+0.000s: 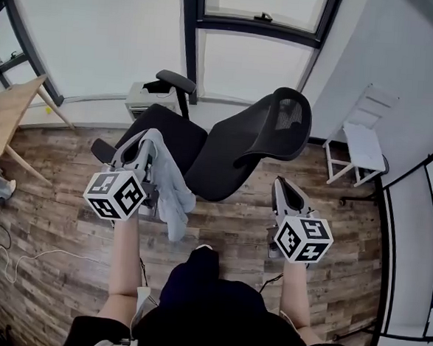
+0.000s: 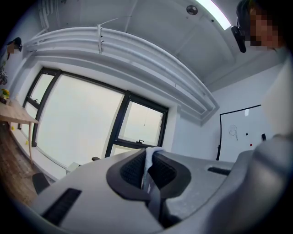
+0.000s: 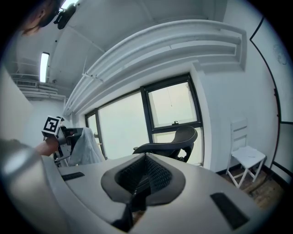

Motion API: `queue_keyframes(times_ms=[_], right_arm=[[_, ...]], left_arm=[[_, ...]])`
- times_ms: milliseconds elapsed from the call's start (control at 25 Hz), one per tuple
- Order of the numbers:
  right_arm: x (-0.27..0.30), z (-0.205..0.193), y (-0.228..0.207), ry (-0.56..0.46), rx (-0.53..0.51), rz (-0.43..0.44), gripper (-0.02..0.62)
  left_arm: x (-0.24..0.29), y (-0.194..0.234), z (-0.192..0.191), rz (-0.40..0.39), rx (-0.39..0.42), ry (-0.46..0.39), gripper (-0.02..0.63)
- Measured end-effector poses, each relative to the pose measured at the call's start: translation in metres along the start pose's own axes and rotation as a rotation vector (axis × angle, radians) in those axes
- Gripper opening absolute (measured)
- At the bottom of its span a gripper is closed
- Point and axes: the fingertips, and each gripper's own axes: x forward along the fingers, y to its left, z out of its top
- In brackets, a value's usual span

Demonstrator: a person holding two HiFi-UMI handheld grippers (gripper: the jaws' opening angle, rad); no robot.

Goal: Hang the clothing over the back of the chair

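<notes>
A pale grey-blue garment [image 1: 169,191] hangs from my left gripper [image 1: 146,144], which is shut on its upper edge. In the left gripper view a strip of that cloth [image 2: 149,170] is pinched between the dark pads. The black mesh office chair [image 1: 233,144] stands just beyond, its seat toward the left gripper and its backrest [image 1: 279,125] reclined to the right. My right gripper [image 1: 281,185] is held in front of the backrest with its jaws together and nothing in them. The right gripper view shows the chair [image 3: 176,139] ahead and the garment [image 3: 87,146] at the left.
A white folding chair [image 1: 362,145] stands against the wall at the right. A wooden table [image 1: 10,110] is at the far left, and cables [image 1: 18,258] lie on the plank floor. A grey box [image 1: 144,97] sits under the windows behind the chair.
</notes>
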Motion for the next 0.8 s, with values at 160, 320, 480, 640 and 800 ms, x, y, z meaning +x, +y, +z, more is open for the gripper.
queue_keyframes(times_ms=[160, 320, 480, 640, 800], right_arm=[[0.008, 0.012, -0.016, -0.007, 0.013, -0.048, 0.029], [0.016, 0.028, -0.030, -0.021, 0.021, -0.087, 0.029], [0.023, 0.041, -0.042, -0.029, 0.028, -0.129, 0.029], [0.027, 0.046, -0.048, -0.030, 0.029, -0.160, 0.029], [0.034, 0.048, -0.054, -0.034, 0.039, -0.192, 0.029]], left_arm=[[0.031, 0.005, 0.012, -0.027, 0.010, 0.004, 0.009], [0.062, 0.009, 0.025, -0.054, 0.015, 0.006, 0.009], [0.094, 0.009, 0.042, -0.097, 0.020, 0.002, 0.009], [0.119, 0.006, 0.061, -0.137, 0.026, -0.012, 0.009], [0.148, 0.002, 0.077, -0.175, 0.062, -0.030, 0.009]])
